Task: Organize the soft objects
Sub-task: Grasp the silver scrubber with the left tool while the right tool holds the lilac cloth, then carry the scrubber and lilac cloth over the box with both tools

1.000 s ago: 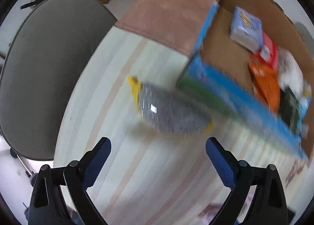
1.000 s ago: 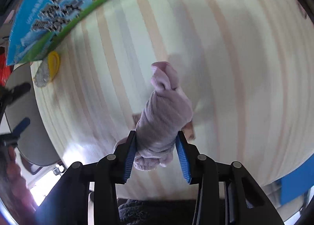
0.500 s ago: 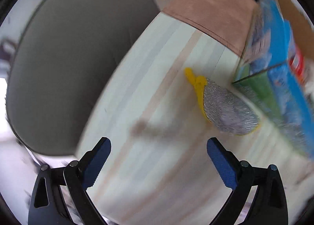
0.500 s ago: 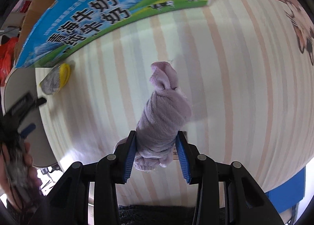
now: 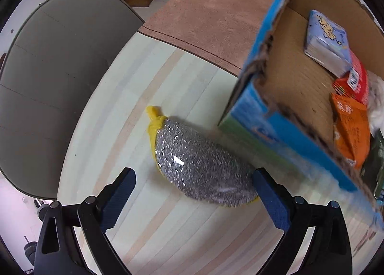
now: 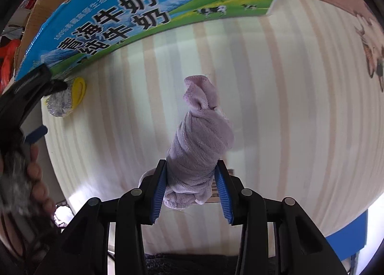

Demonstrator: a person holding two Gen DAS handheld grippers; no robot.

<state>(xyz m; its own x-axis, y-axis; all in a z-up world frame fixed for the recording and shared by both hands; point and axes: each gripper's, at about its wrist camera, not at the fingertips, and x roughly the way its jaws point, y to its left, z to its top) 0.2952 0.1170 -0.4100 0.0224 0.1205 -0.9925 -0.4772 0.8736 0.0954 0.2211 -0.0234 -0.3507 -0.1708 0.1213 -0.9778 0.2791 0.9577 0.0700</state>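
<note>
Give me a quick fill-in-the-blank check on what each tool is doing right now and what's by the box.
1. The right tool is shut on a rolled ____ cloth.
2. The left tool is ____, its fingers on either side of the silver scrubber.
3. The scrubber lies on the striped table right beside the ____ box.
4. The scrubber's trim is ____.

Missing words: purple; open; cardboard; yellow
</note>
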